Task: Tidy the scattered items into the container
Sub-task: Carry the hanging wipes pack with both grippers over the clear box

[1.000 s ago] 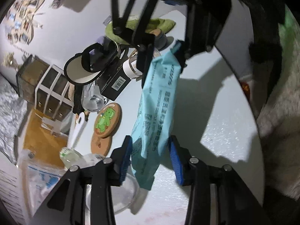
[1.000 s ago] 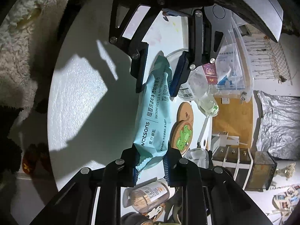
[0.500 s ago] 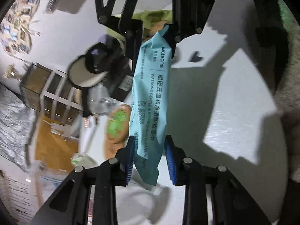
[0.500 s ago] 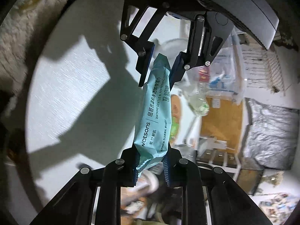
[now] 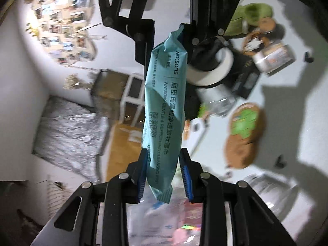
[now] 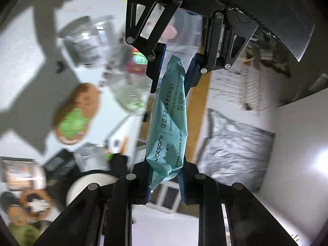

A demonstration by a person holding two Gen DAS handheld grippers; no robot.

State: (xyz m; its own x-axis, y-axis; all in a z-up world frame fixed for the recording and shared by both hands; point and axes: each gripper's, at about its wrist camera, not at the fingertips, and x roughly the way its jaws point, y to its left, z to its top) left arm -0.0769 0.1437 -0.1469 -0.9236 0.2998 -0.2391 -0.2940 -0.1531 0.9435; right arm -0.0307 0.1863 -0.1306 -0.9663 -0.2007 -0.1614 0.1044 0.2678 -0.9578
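A teal wipes pack [image 5: 164, 110] (printed "watsons", slightly crumpled) is held aloft, pinched at one end by the left gripper [image 5: 164, 176] fingers and at the other by the right gripper [image 6: 165, 181] fingers.

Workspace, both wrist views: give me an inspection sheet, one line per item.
Surface: white table, hard shadows across it.
Job's things: teal Watsons wipes pack held in the air, one end in each pair of tongs; clear container blurred.
Clutter: cork coaster with green cartoon, black box, white tape roll, green cloth, small jar.
Grippers: left tongs shut on the pack's plain end; right tongs shut on the logo end.
Cables: nothing seen.
Surroundings: photo wall, silver foil sheet, small drawer unit.
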